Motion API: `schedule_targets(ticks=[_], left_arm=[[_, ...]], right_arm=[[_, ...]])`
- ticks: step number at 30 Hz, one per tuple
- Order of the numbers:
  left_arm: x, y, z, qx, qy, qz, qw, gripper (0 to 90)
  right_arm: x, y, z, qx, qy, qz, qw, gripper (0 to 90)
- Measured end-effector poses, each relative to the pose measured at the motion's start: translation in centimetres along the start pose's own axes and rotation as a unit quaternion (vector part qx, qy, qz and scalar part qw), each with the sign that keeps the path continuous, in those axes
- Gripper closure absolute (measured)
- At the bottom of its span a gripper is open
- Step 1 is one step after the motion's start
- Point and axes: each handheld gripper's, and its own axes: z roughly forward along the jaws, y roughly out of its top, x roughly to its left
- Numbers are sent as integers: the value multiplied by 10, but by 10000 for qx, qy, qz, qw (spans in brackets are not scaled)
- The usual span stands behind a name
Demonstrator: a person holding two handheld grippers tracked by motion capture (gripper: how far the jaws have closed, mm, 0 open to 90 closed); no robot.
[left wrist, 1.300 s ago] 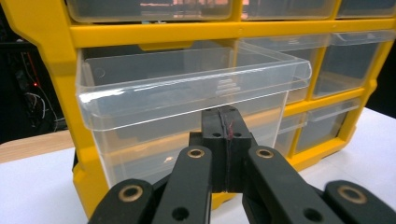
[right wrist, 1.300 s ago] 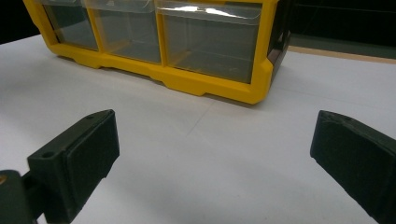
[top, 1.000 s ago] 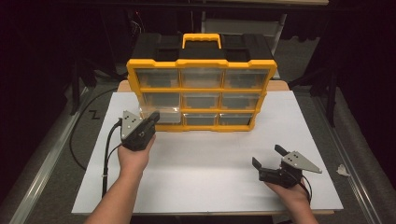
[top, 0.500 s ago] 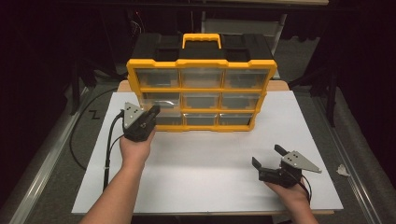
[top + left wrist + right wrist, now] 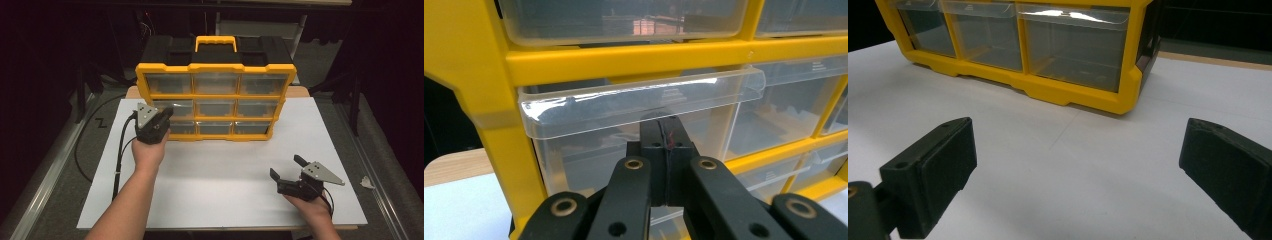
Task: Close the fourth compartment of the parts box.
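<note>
- The left gripper (image 5: 666, 150) has its jaws pressed together with nothing between them, tips tucked just under the lip of the middle-row drawer (image 5: 639, 100) at the left end of the yellow organiser (image 5: 215, 100).
- That clear drawer appears to stand a little out of the organiser's frame; my guess is that hooking and pulling it is the step in hand, barely begun.
- The other drawers look flush in the organiser, so most of any opening remains.
- The right gripper (image 5: 290, 172) rests on the white board (image 5: 225, 190) well in front of the organiser's right end, jaws spread wide and empty.
</note>
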Motion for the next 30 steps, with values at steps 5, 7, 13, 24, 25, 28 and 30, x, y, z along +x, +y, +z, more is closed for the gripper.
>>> schedule_targets(ticks=[5,7,13,24,25,28,30], left_arm=[[1,0,5,5,-2,-82,10000,900],[2,2,7,33,3,-103,9999,900],[2,4,11,68,56,-94,9999,900],[0,4,12,92,82,-54,9999,900],[0,4,12,92,82,-54,9999,900],[0,4,9,102,94,-72,9999,900],[-1,2,3,57,48,-20,10000,900]], right_arm=[[0,0,0,-12,-4,8,10000,31],[0,0,0,-10,-6,11,10000,31],[-1,0,0,-21,-15,11,10000,31],[0,1,0,-19,-9,3,10000,32],[0,1,0,-19,-9,3,10000,32],[0,0,1,-7,-1,-5,10000,32],[0,0,1,-5,-7,-18,10000,32]])
